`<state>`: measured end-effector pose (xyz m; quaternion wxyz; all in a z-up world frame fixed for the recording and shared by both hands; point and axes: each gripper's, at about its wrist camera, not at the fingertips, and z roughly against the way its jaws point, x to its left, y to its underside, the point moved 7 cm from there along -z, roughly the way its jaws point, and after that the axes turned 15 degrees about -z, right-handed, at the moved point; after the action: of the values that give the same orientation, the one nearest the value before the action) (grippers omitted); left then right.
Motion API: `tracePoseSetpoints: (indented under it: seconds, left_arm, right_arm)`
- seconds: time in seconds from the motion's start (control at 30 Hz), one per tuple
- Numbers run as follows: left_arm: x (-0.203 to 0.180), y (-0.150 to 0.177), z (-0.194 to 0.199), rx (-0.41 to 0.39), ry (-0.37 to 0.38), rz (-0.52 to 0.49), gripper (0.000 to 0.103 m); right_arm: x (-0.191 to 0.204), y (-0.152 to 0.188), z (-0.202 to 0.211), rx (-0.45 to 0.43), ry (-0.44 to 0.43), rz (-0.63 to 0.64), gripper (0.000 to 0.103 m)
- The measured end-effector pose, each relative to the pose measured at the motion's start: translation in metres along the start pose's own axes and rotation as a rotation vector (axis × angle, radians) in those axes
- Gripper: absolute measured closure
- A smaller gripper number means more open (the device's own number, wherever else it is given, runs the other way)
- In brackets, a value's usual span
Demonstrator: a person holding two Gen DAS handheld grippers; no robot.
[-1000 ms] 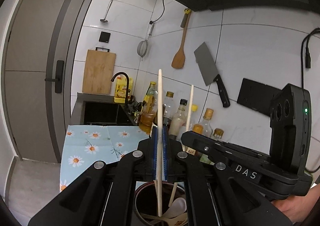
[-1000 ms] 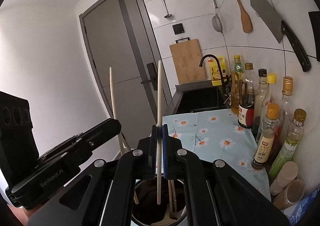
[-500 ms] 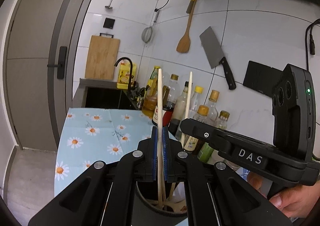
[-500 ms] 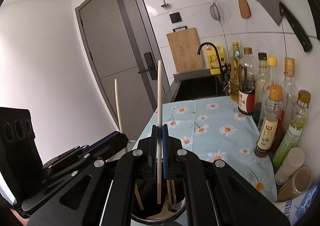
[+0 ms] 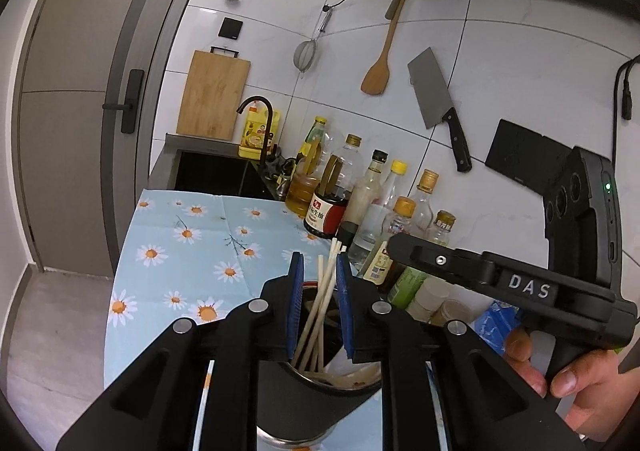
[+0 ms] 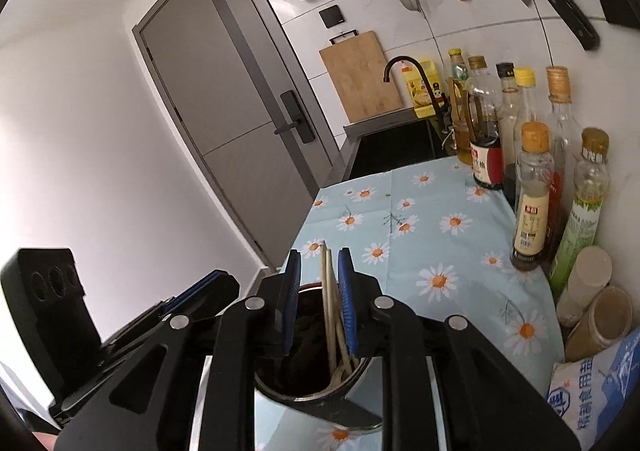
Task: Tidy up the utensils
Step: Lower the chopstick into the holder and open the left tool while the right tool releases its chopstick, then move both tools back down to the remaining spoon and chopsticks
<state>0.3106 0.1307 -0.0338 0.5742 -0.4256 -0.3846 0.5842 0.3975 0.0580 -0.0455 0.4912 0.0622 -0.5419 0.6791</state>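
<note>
Left wrist view: my left hand-held gripper [image 5: 319,301] hangs over a dark metal utensil holder [image 5: 320,403] on the bench [image 5: 180,251], which is covered with a pale blue daisy-print cloth. Its blue-padded jaws stand apart and grip nothing; the pale chopsticks [image 5: 320,303] rise loose between them, lower ends down in the holder, tops leaning toward 1 o'clock. At 3 o'clock, my right hand [image 5: 568,375] carries the other tool, marked "DAS".

Right wrist view: my right hand-held gripper [image 6: 319,301] is likewise parted and empty above the same holder, with chopsticks [image 6: 330,303] standing between its pads.

Risk, as I judge it: the sticks pass very near the pads, so pulling either tool away sideways could catch them, flick them out, or tip the holder. A wide swing toward 2 o'clock could topple the crowded bottles [image 6: 532,191] against the wall.

Readable writing is scarce: "DAS", Chinese characters on a dark sauce bottle's red label [image 5: 320,211], and more Chinese print on a blue-and-white bag [image 6: 596,391] at 4 o'clock. Other labels are too small to read.
</note>
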Motion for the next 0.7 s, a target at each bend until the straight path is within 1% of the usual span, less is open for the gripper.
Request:
tracePoseSetpoints:
  seconds: [0.1,0.13,0.23,0.37,0.5,0.53,0.6,0.63,0.7]
  left_arm:
    - [-0.005,0.000,0.008,0.008,0.010,-0.002,0.087]
    - [-0.007,0.001,0.011,0.010,0.015,-0.004,0.087]
    - [-0.012,0.004,0.021,0.016,0.019,0.001,0.082]
    - [-0.018,0.013,0.036,0.036,0.022,0.012,0.081]
    - [-0.025,0.024,0.049,0.068,0.043,0.017,0.081]
    - [-0.027,0.027,0.052,0.079,0.052,0.021,0.082]
    - [-0.030,0.034,0.056,0.106,0.072,0.024,0.082]
    - [-0.031,0.037,0.057,0.121,0.080,0.024,0.082]
    - [-0.034,0.045,0.062,0.143,0.102,0.028,0.082]
  right_arm:
    - [-0.001,-0.001,0.014,0.002,-0.005,-0.009,0.079]
    - [-0.001,-0.001,0.017,0.004,-0.005,-0.006,0.075]
    - [-0.003,0.003,0.029,0.024,0.001,-0.006,0.075]
    - [-0.005,0.012,0.043,0.054,0.012,-0.005,0.075]
    - [-0.008,0.028,0.054,0.112,0.030,-0.003,0.069]
    - [-0.009,0.034,0.056,0.135,0.033,-0.002,0.066]
    - [-0.010,0.044,0.058,0.173,0.049,0.003,0.065]
    - [-0.011,0.051,0.060,0.196,0.061,0.008,0.062]
    - [-0.014,0.065,0.061,0.247,0.080,0.006,0.061]
